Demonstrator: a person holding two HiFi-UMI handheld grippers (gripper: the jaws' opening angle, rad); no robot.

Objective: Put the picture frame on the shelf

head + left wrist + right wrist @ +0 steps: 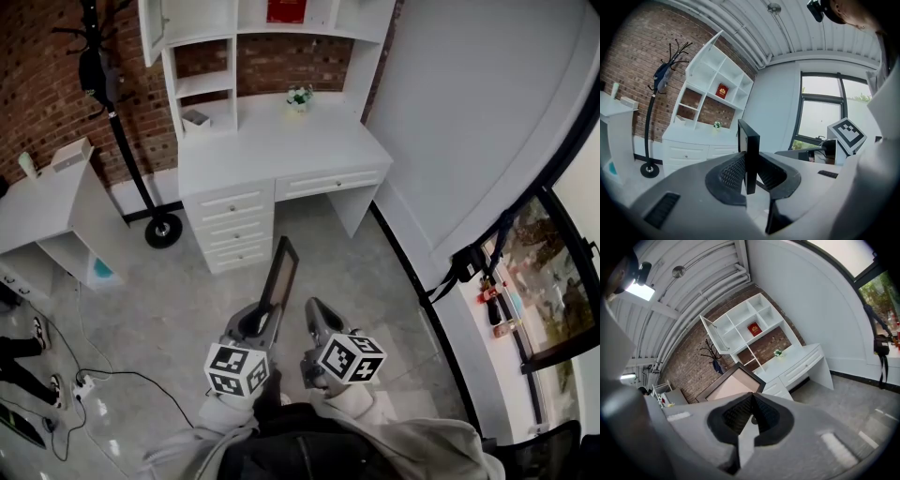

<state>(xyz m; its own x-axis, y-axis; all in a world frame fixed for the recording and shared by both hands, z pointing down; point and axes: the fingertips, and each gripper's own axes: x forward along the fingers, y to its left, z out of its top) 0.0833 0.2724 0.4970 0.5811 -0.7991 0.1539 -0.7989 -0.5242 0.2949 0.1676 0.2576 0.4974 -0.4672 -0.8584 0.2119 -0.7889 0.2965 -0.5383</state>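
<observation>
A dark picture frame (pixel 282 274) stands edge-on between the jaws of my left gripper (pixel 269 317), which is shut on its lower edge. In the left gripper view the picture frame (pixel 749 152) rises upright between the ribbed pads of the left gripper (pixel 750 172). My right gripper (pixel 313 309) hangs just to the right of it, shut with nothing in it. The right gripper view shows the closed right gripper (pixel 751 405) and the picture frame's (pixel 732 384) pale face beyond it. The white shelf unit (pixel 246 39) stands on a desk (pixel 281 150) ahead, well beyond both grippers.
The shelf unit holds a red book (pixel 286 11), and a small plant (pixel 299 97) sits on the desk. A black coat stand (pixel 105 80) and a white side table (pixel 47 206) stand at left. Cables (pixel 84 380) lie on the floor. A curved wall and window (pixel 553 272) run along the right.
</observation>
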